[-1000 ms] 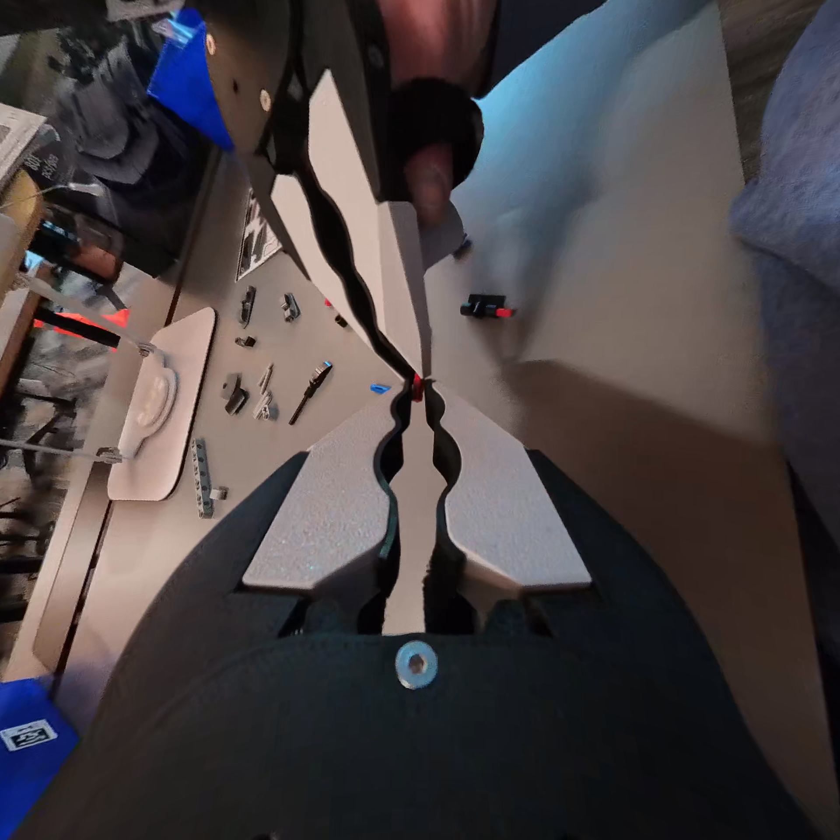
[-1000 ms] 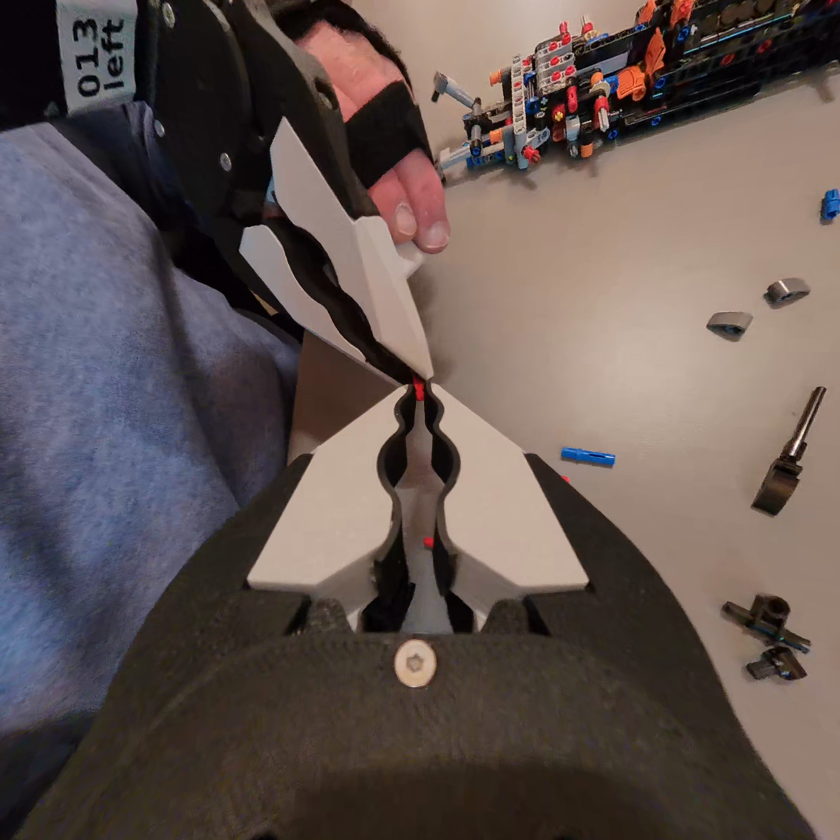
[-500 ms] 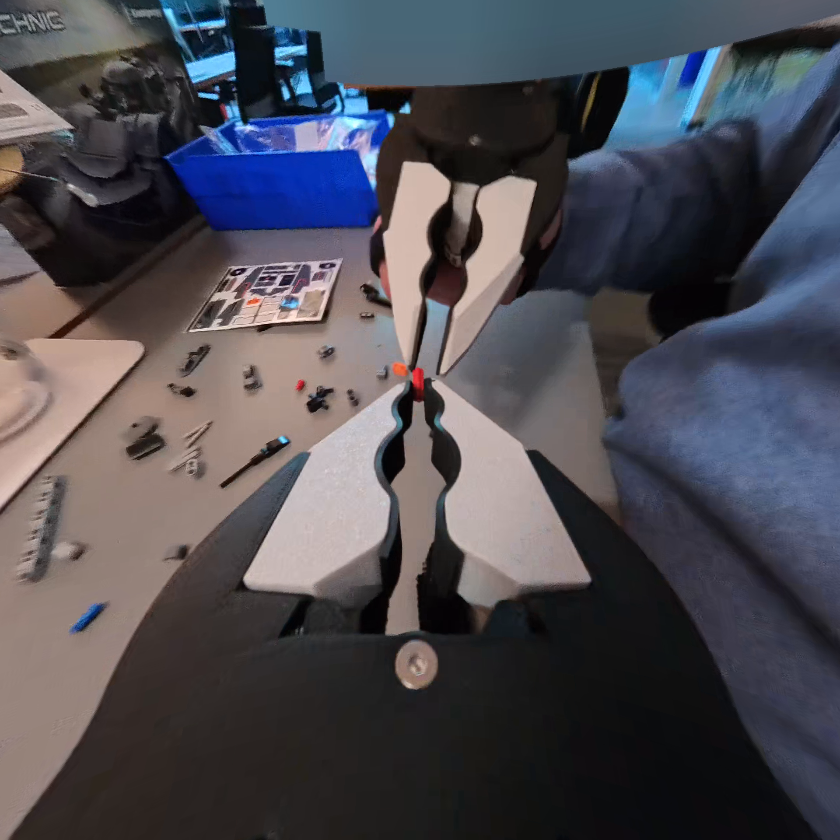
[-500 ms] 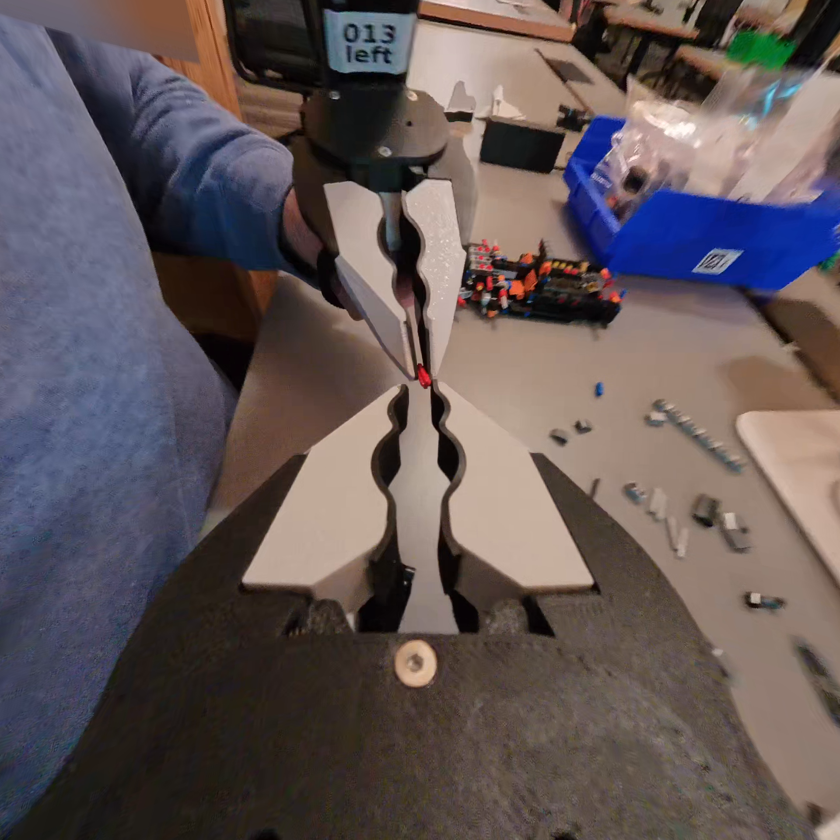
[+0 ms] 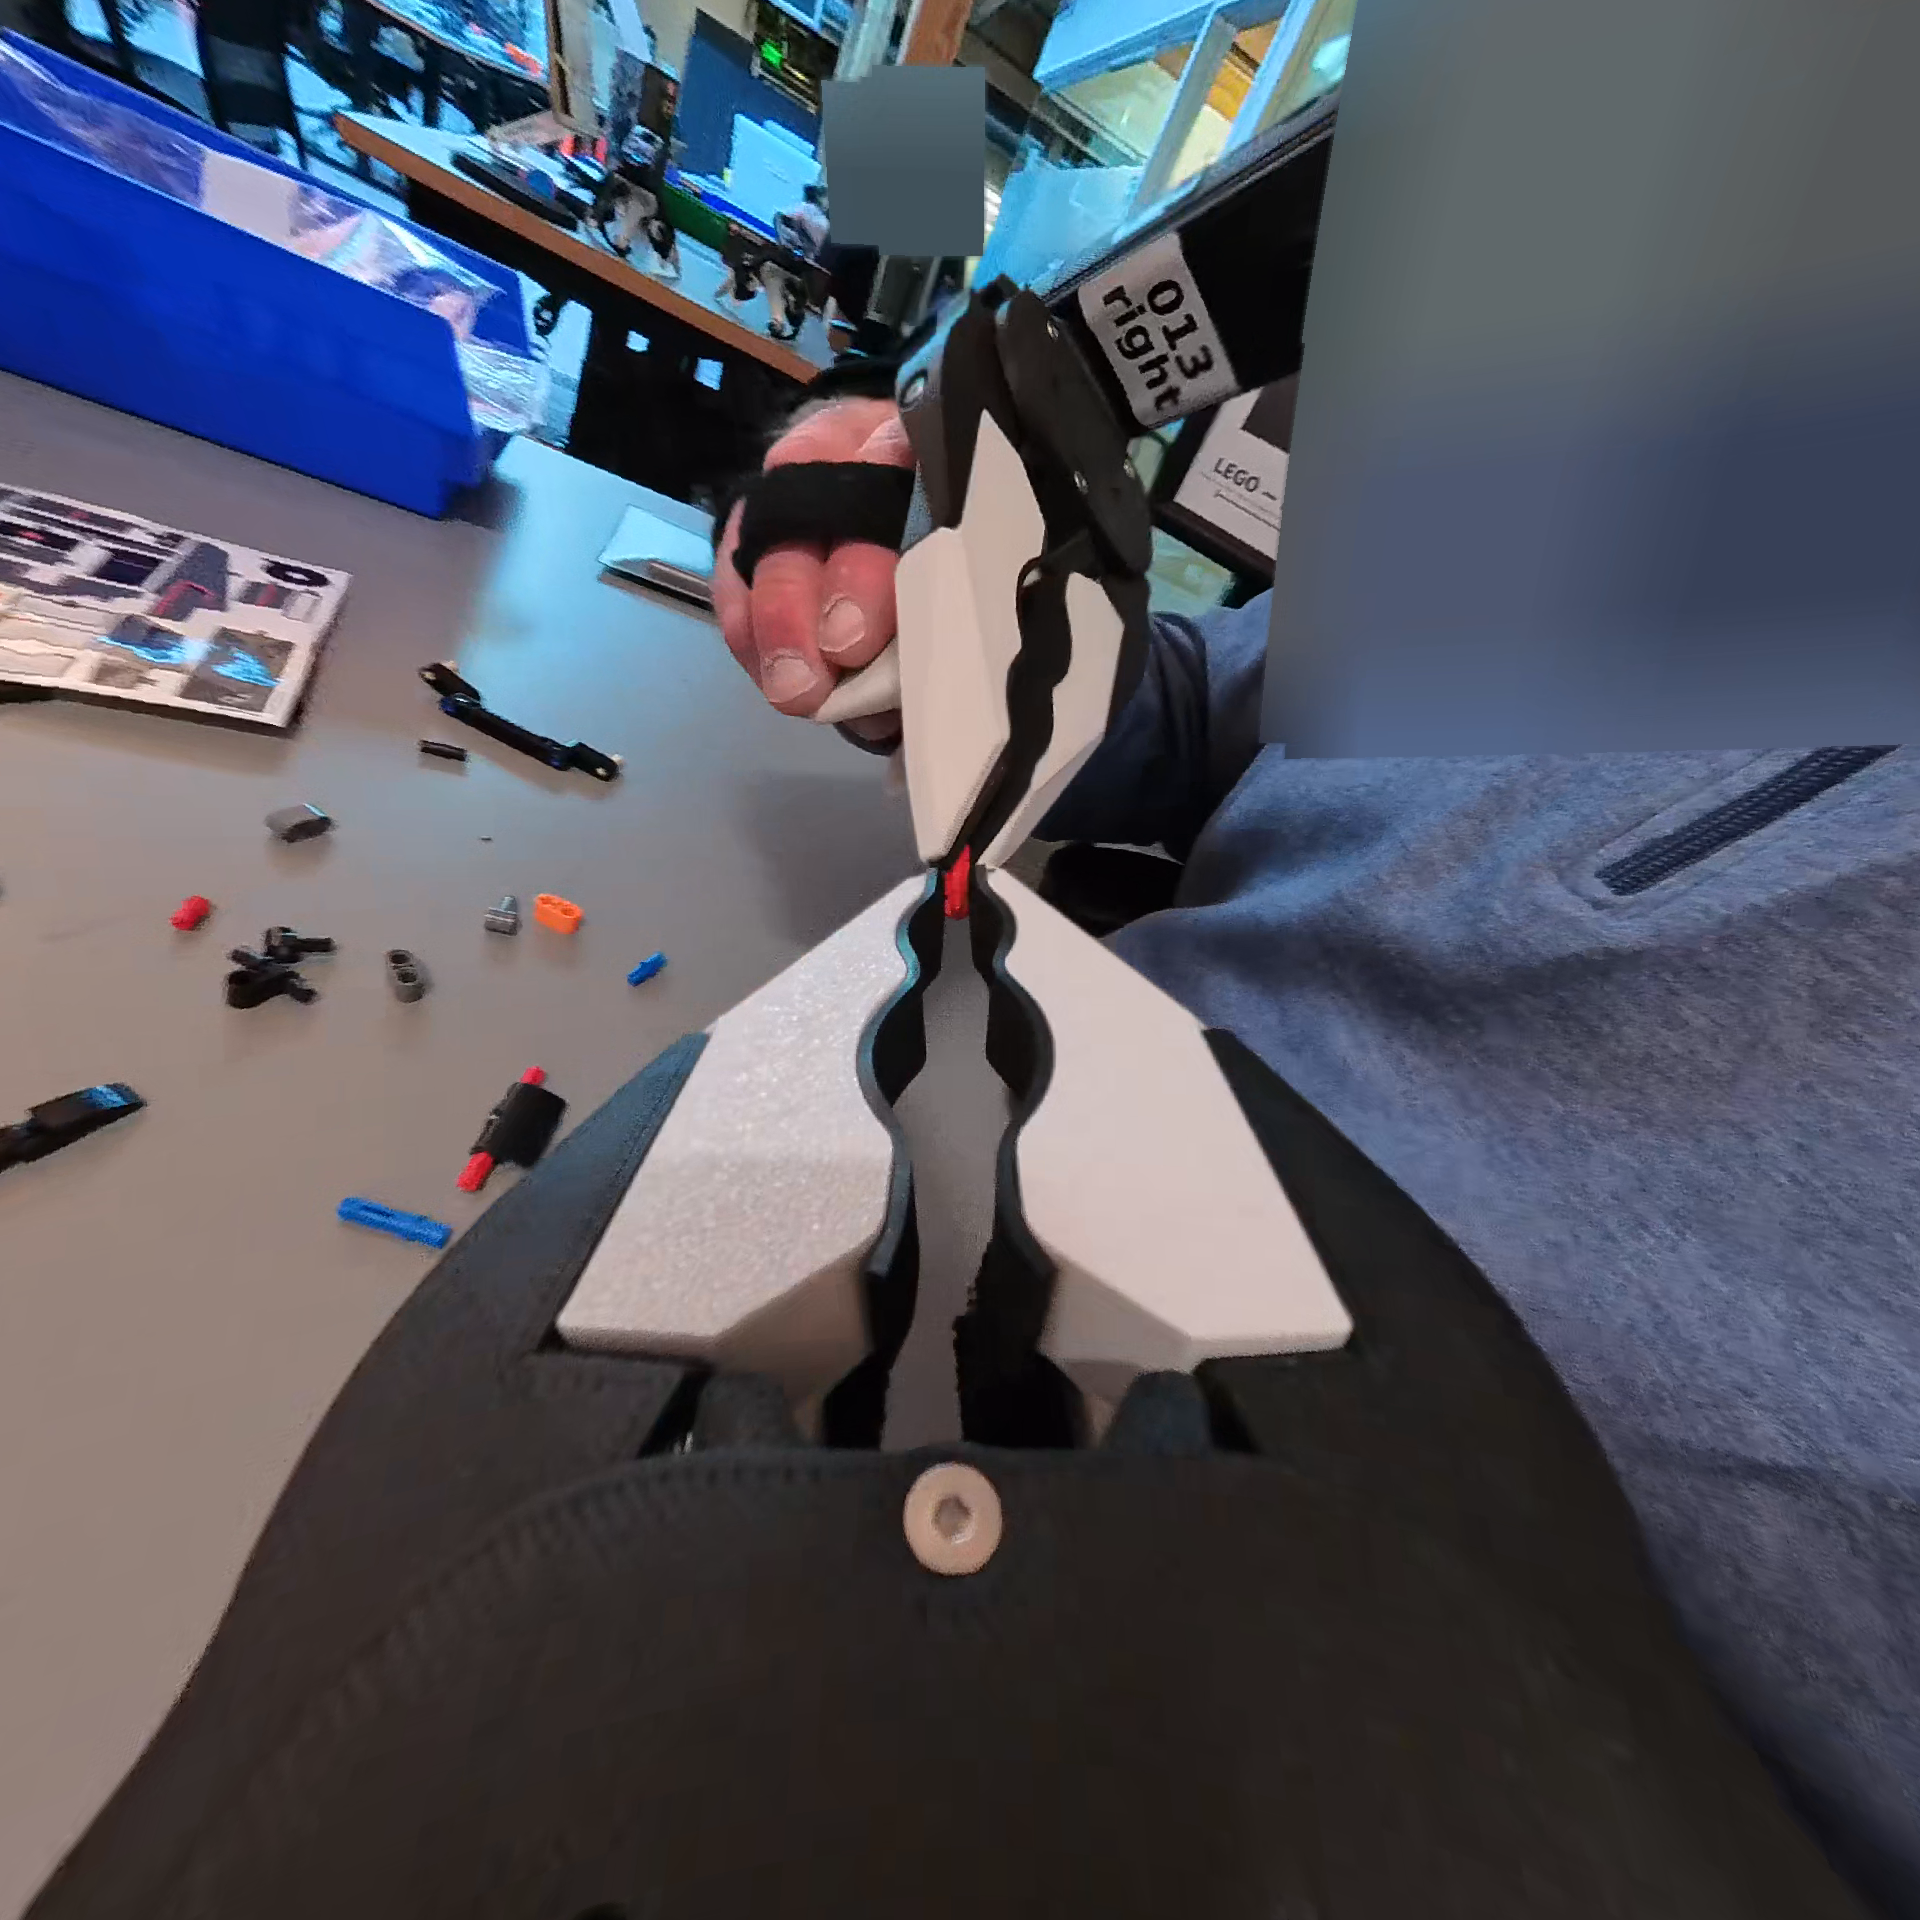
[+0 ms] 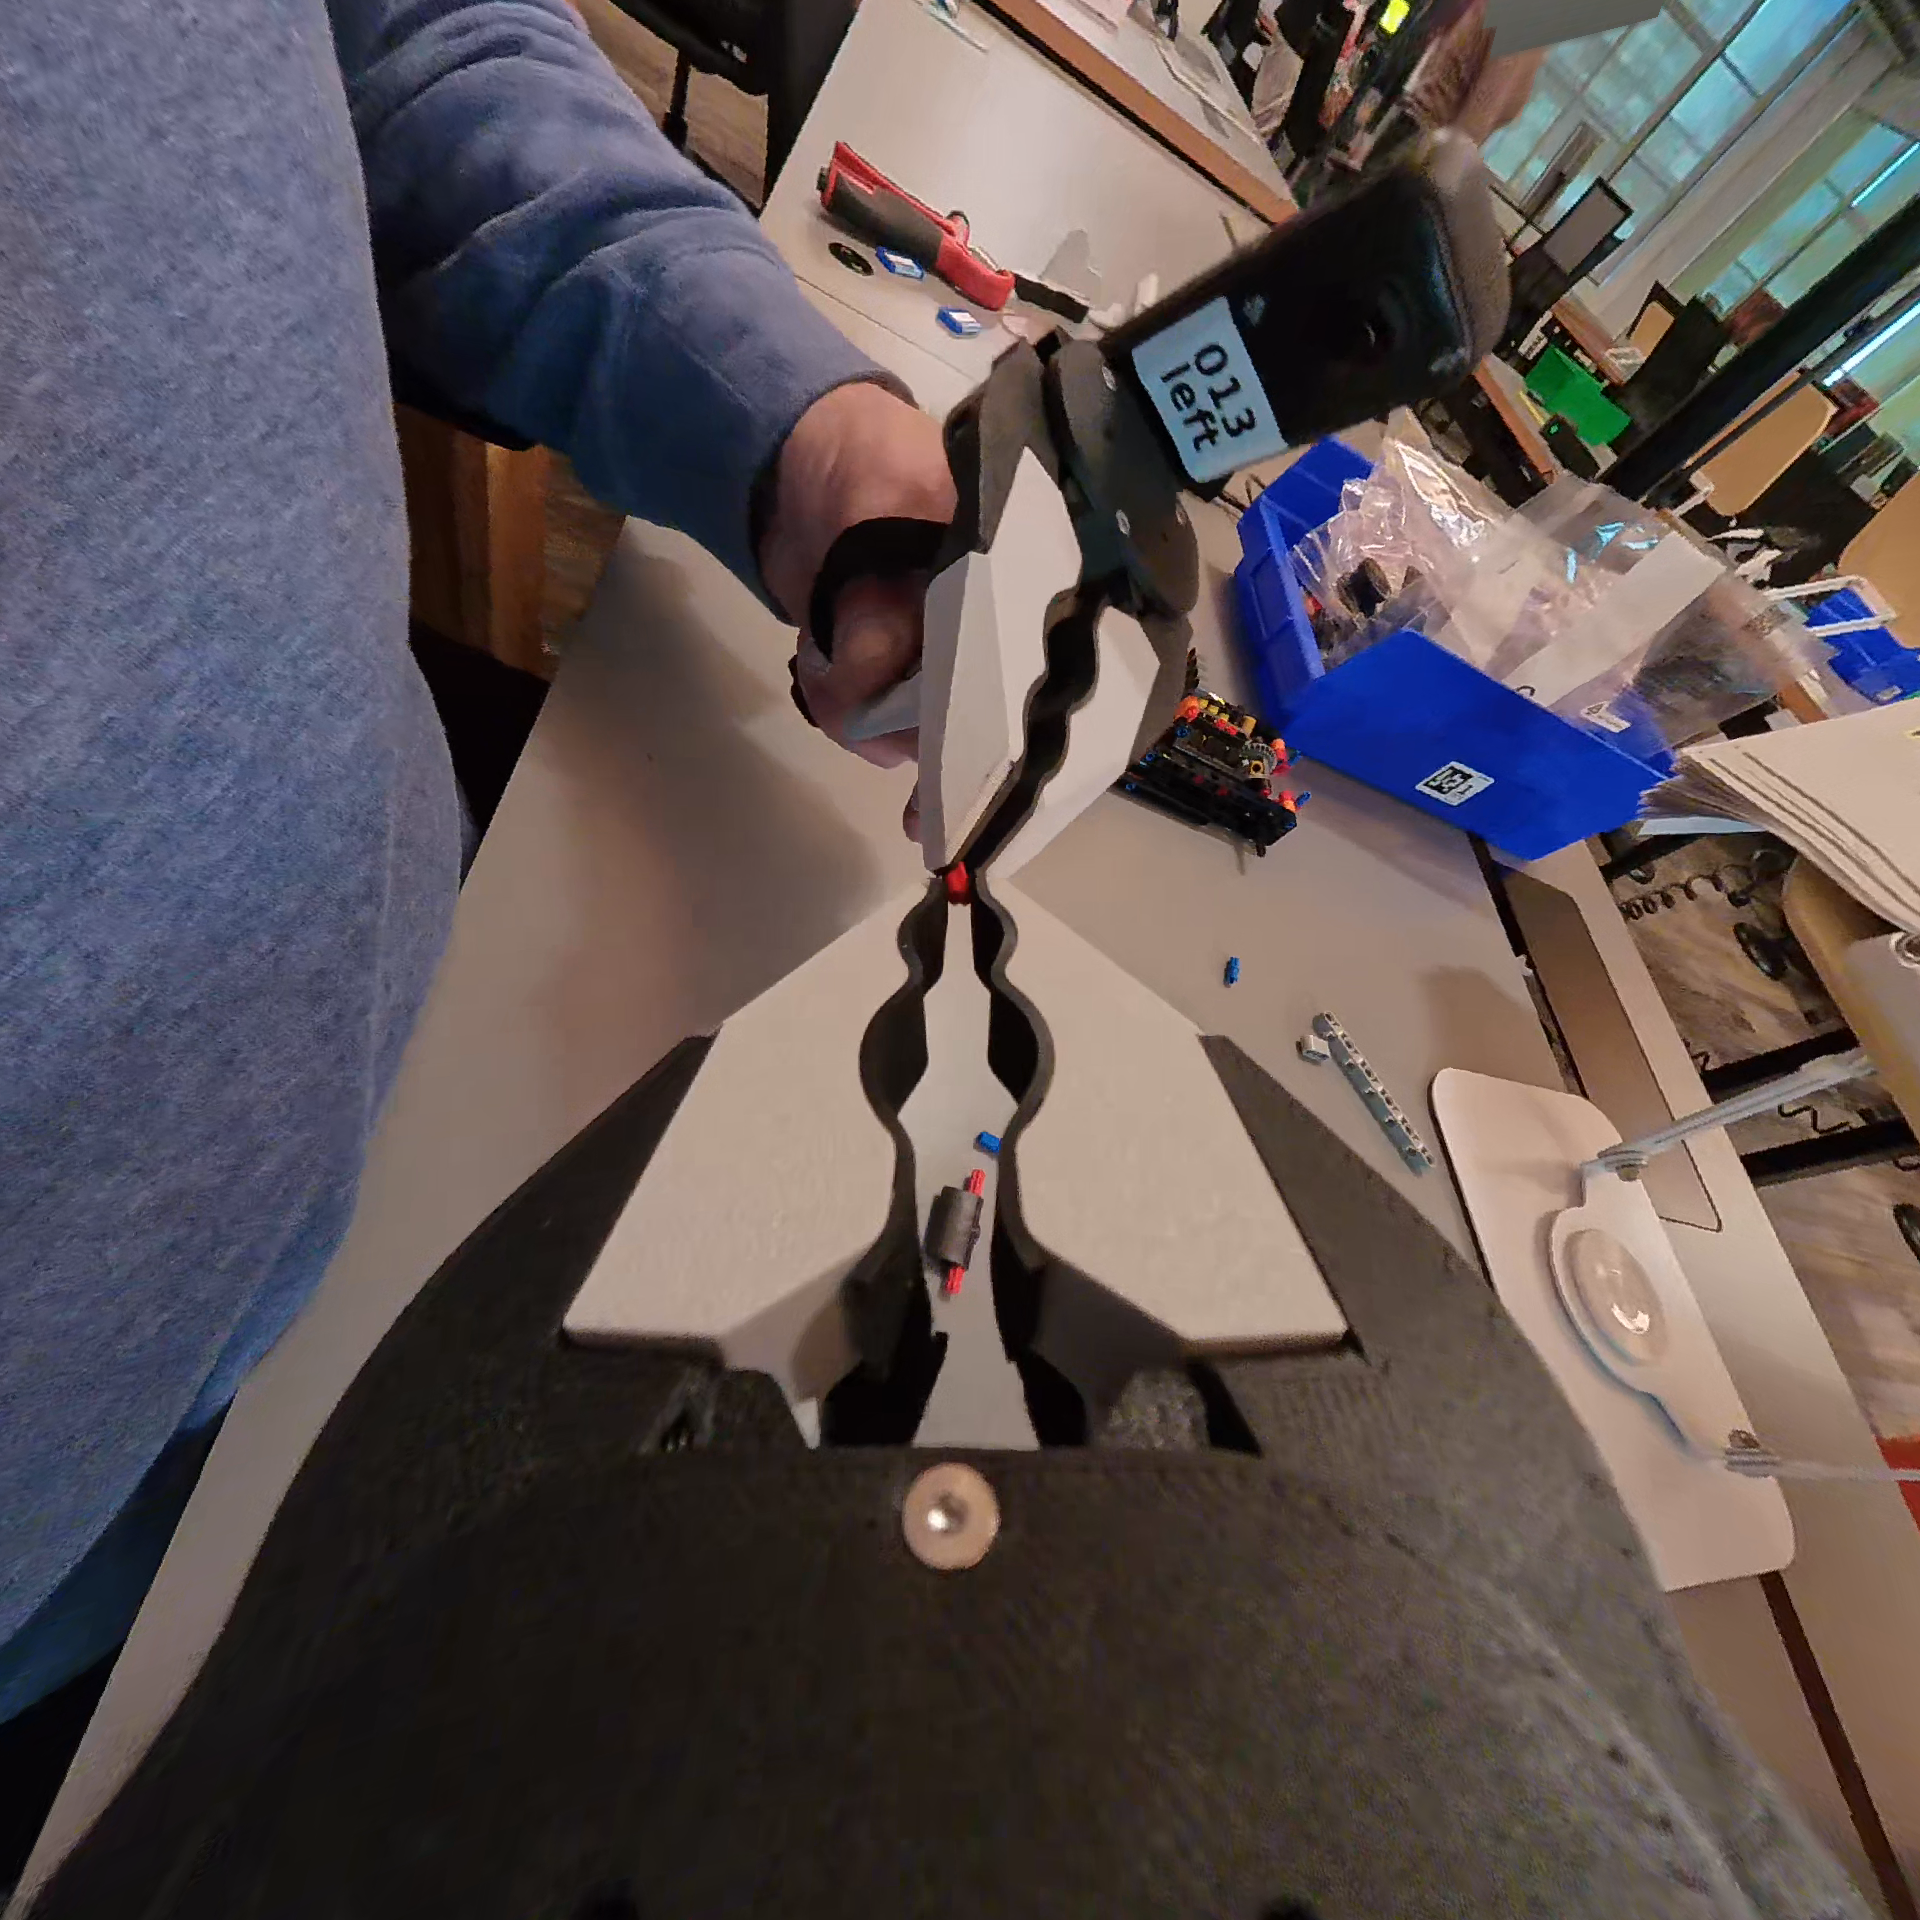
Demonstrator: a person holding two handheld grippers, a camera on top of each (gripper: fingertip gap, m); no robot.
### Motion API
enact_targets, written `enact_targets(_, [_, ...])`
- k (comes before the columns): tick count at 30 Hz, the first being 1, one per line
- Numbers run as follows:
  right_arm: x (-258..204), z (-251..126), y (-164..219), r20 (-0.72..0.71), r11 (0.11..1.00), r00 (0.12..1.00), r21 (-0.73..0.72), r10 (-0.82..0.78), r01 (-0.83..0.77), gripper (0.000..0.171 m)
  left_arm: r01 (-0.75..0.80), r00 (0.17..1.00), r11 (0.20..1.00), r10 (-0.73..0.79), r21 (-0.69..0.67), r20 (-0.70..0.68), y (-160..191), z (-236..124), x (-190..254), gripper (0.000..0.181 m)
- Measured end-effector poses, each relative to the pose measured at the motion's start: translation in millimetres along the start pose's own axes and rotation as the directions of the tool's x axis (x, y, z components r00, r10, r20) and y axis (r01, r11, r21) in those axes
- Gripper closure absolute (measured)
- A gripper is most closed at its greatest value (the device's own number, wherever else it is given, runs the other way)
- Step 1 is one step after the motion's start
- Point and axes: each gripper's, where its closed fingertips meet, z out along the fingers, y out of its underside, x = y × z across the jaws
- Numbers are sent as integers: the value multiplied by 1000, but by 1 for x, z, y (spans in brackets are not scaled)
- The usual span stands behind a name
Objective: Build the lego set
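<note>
- Left tongs [image 5: 954, 902] pinched on a red pin [image 5: 956, 894], above the bench [image 5: 312, 1351].
- Right tongs [image 6: 954, 891] meet them tip to tip, clamped on the same pin.

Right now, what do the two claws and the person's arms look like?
Both the left claw and right claw have pale grey wedge fingers with wavy black inner pads, black textured bodies and labelled black camera mounts. The person wears a blue-grey sweater and black finger straps.
</note>
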Motion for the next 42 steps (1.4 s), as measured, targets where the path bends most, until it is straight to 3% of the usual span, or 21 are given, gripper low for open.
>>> enact_targets(5, [-1, -7, 0, 2, 1000, 1000, -20, 9, -9, 170, 56, 998, 998, -55, 4, -36, -2, 7, 1, 178])
enact_targets(9, [10, -25, 13, -43, 990, 990, 0, 138, -138, 170, 28, 993, 999, -30, 14, 118, -3, 3, -18, 157])
enact_targets(12, [12, -40, 39, -78, 976, 973, -25, 216, -218, 171, -13, 946, 986, 65, -164, 318, 28, 4, -41, 151])
enact_targets(21, [-12, -53, 88, -100, 946, 946, -77, 308, -316, 170, 95, 802, 858, 234, -504, 550, 99, 42, -77, 156])
enact_targets(26, [-19, -58, 93, -83, 940, 939, -50, 333, -337, 170, 117, 765, 800, 305, -589, 567, 108, 50, -90, 167])
enact_targets(33, [-25, -61, 100, -70, 935, 934, -35, 349, -352, 170, -22, 812, 702, 428, -711, 397, 108, 61, -84, 171])
enact_targets(37, [-26, -63, 104, -71, 933, 932, -29, 355, -357, 171, 18, 818, 715, 392, -699, 421, 104, 60, -85, 159])
enact_targets(42, [-27, -64, 104, -68, 935, 933, -19, 353, -355, 170, 57, 806, 726, 372, -686, 461, 108, 69, -87, 160])
